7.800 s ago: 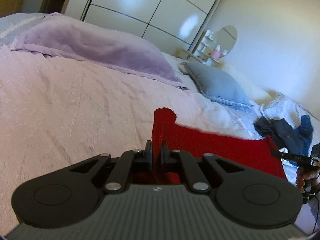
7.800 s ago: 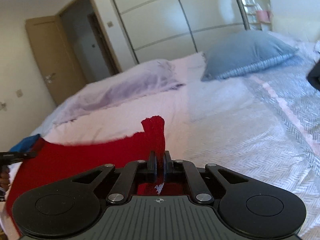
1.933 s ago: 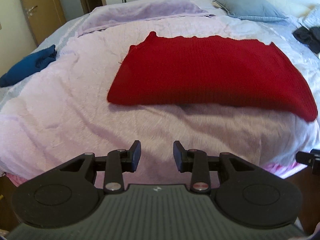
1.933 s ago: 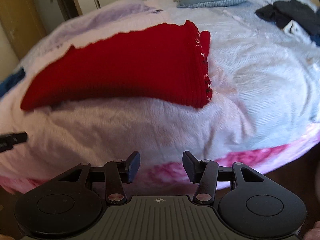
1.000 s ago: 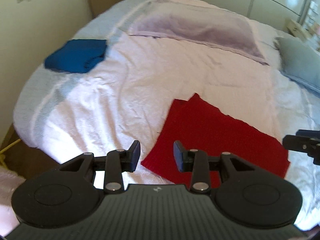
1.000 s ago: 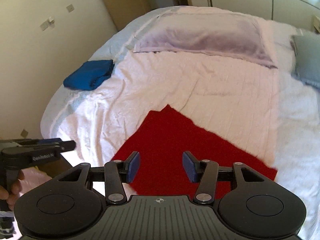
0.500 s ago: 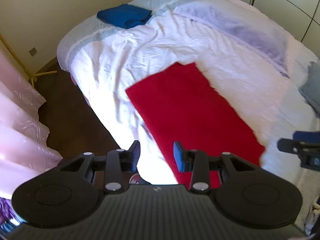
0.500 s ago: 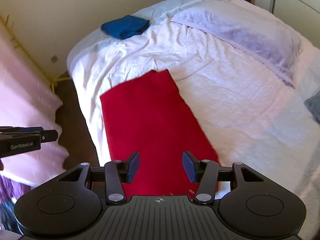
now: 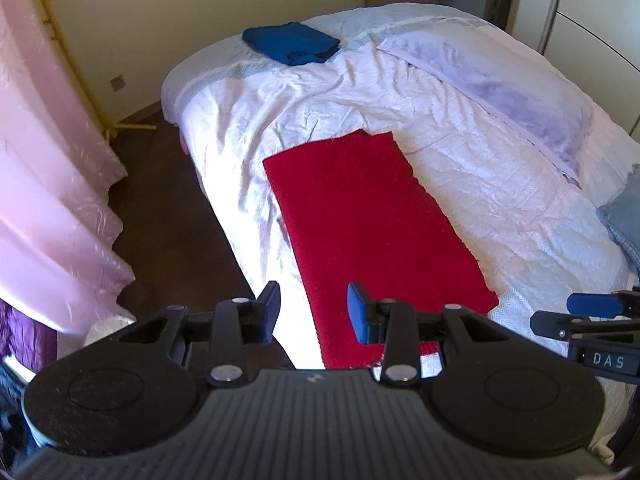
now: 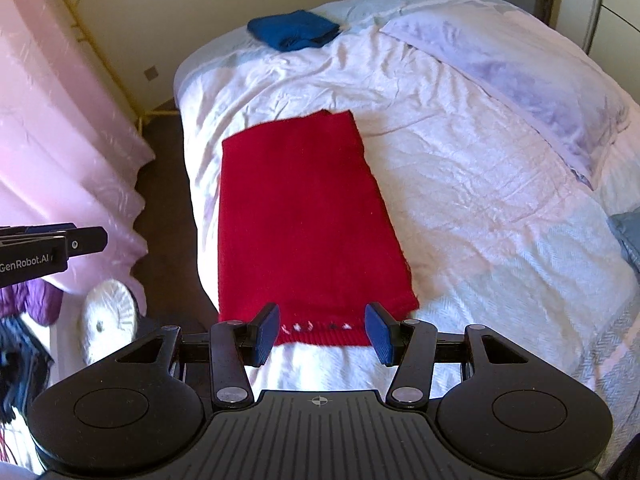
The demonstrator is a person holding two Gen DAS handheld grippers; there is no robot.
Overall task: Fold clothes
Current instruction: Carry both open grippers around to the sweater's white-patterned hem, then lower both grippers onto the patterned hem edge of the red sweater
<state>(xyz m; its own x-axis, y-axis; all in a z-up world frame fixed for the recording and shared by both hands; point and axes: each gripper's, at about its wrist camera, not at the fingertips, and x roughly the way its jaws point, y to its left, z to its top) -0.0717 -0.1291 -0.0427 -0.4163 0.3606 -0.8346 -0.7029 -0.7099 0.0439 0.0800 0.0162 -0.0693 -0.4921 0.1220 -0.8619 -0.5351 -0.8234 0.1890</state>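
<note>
Right wrist view: my right gripper (image 10: 321, 333) and left gripper (image 9: 313, 311) are open, holding nothing. Red sweater (image 10: 304, 216) near the bed (image 10: 480, 208) edge looks soft and floppy; I'd pinch its near corners.

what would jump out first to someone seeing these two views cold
The bright red knit garment grabs the eye: a long folded rectangle lying flat along the near edge of the pale bed. Next is the dark blue folded cloth at the bed's far corner, beside a lilac pillow. Both the left tongs and the right tongs hang open above the red piece's near end, holding nothing.
</note>
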